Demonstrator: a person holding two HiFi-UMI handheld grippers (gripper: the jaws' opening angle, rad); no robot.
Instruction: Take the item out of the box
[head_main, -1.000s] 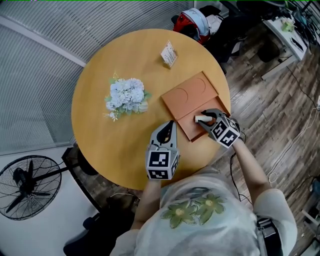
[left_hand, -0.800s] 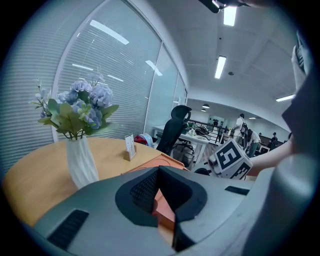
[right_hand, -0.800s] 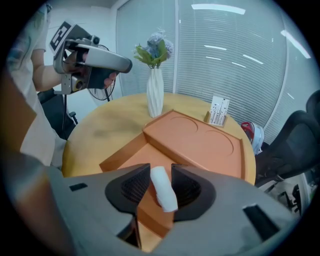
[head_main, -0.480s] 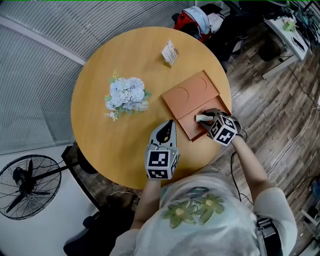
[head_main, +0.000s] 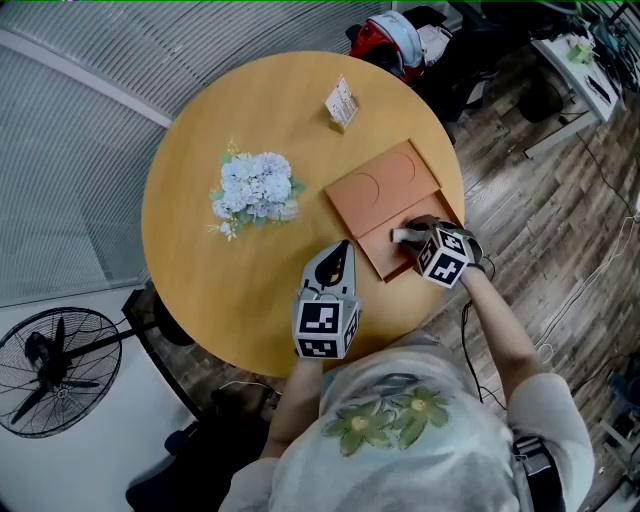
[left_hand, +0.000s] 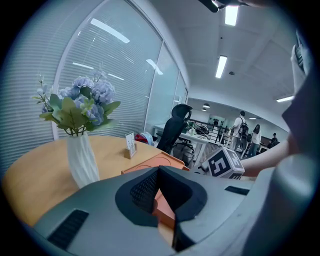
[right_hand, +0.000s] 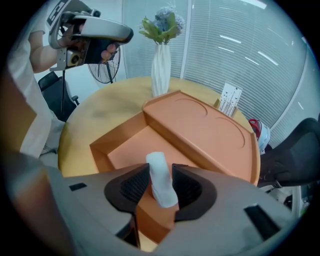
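An orange box (head_main: 385, 185) lies open on the round wooden table (head_main: 230, 290), its lid flat beside the shallow tray (right_hand: 135, 145). A small white item (right_hand: 161, 182) stands between the pads of my right gripper (right_hand: 161, 172), which is shut on it just over the tray's near corner. In the head view the same white item (head_main: 400, 236) shows at the tip of the right gripper (head_main: 412, 238). My left gripper (head_main: 341, 250) hovers at the table's near side, left of the box, its jaws meeting at the tips and holding nothing; in its own view the left gripper (left_hand: 159, 172) points at the box (left_hand: 150, 164).
A white vase of pale blue flowers (head_main: 255, 190) stands left of the box. A small card holder (head_main: 340, 105) sits at the far edge. Off the table are a floor fan (head_main: 50, 375), a red helmet (head_main: 395, 40) and desks with people behind.
The right gripper has shifted slightly over the tray with the white item still between its pads. The left gripper has stayed in place.
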